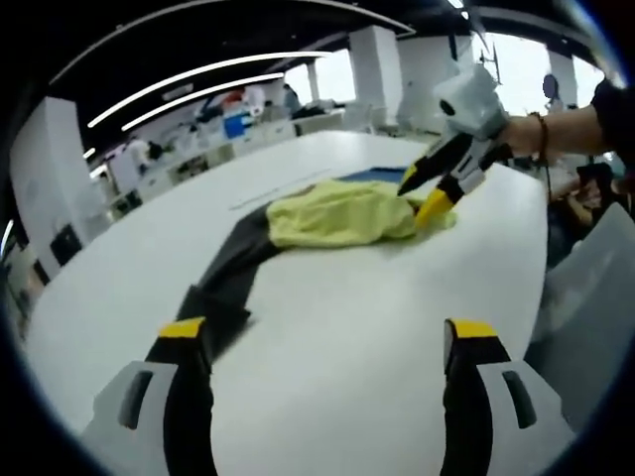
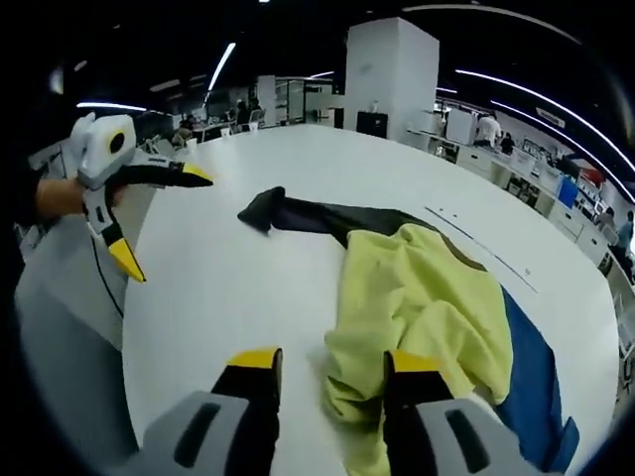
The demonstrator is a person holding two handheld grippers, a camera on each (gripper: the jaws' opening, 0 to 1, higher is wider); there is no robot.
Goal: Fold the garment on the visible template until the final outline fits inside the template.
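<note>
In the left gripper view, the left gripper (image 1: 327, 347) stands wide open and empty above the table (image 1: 347, 297). The yellow garment (image 1: 342, 213) lies crumpled mid-table, hiding most of the blue template (image 1: 372, 176); a dark garment (image 1: 223, 273) trails toward the near edge.

In the right gripper view, the right gripper (image 2: 332, 365) is parted, with the yellow garment's edge between its jaws; whether it grips is unclear.

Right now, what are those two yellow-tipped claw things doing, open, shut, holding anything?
Left gripper: open, holding nothing, above the white table.
Right gripper: open, jaws at the edge of the crumpled yellow fabric garment, not clamped on it.
</note>
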